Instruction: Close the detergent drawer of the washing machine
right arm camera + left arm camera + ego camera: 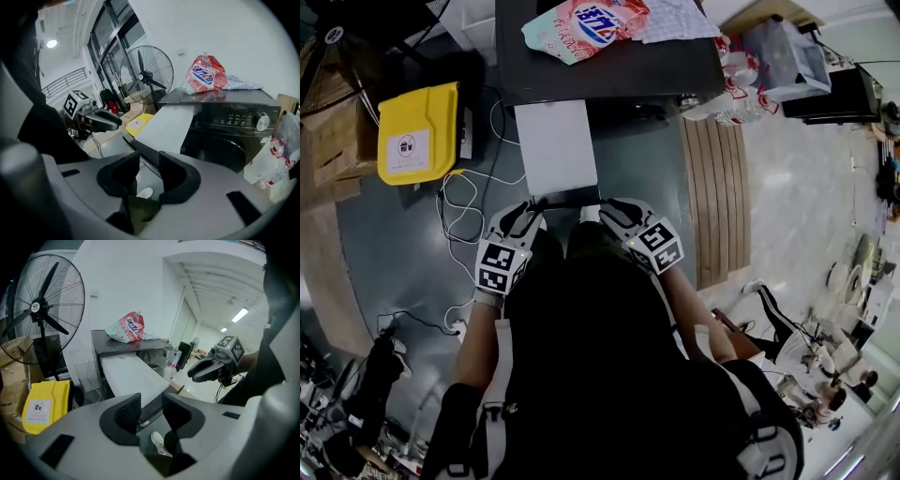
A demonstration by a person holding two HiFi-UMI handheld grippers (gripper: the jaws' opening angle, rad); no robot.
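The two hand-held grey tools with black-and-white marker cubes sit closest, side by side below the person's dark-sleeved arms. The left tool [525,211] and the right tool [614,208] both point at the near end of the long white rectangular detergent drawer [555,145]. That drawer stands pulled far out of the dark grey washing machine [675,70], reaching toward the person. Each tool's jaws stand apart and clamp nothing. In both gripper views the drawer's dark front edge [567,198] shows in the gap between the black pads, with no pad pressing on it.

A red-and-white detergent bag [581,23] lies on top of the machine at the far side. On the grey floor to the left rests a yellow plastic case [417,131], with a white cable [464,202] looping near it. A black standing fan [35,308] stands at the far left.
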